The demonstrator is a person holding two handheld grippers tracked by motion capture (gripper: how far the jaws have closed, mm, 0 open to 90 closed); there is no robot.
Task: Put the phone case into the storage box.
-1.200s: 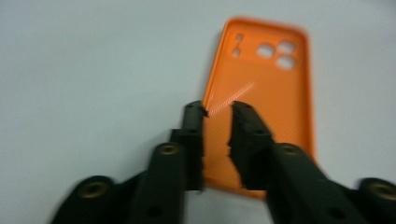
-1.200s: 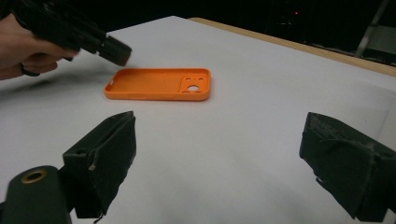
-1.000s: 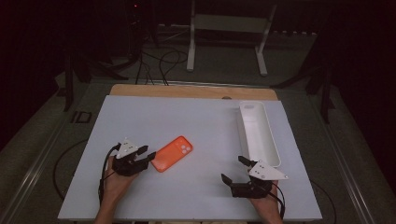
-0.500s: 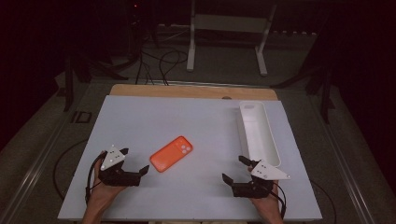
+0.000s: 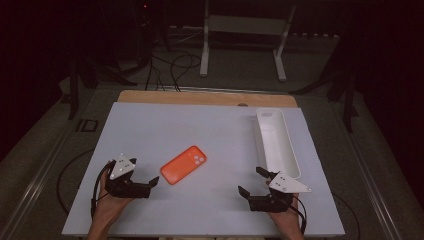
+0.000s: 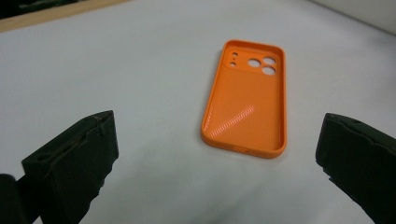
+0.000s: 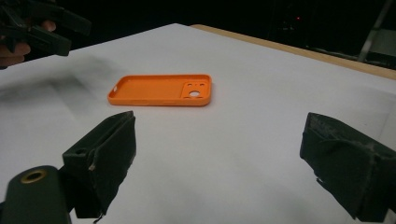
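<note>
Phone case (image 5: 183,164): an orange case lying flat on the white surface (image 5: 200,135), hollow side up, camera cut-outs at the end farther from the person. It sits left of the middle, turned at a slant. Nothing touches it.

Left tool (image 5: 152,183): held low over the near left part of the surface, jaws pointing toward the phone case. The jaws have just been opening and now stand wide, with nothing between the pads. In the left gripper view (image 6: 217,154) the case lies ahead of the two black jaws, just beyond their tips and apart from both.

Right tool (image 5: 252,181): held low at the near right part of the surface, jaws spread wide and bare. In the right gripper view (image 7: 217,154) the phone case (image 7: 161,90) lies well ahead of the jaws, with open white surface between.

Left hand (image 5: 107,202): comes in from the bottom edge and grips the body of the left tool; a black cable loops out beside it.

Right hand (image 5: 285,220): comes in from the bottom edge behind the right tool.

Tray (image 5: 290,150): a long, narrow white tray on the right side of the surface, running away from the person, its near end just beside the right tool. It is well apart from the phone case.

Surface: a white sheet over a wooden board whose far edge (image 5: 200,96) shows as a tan strip.
</note>
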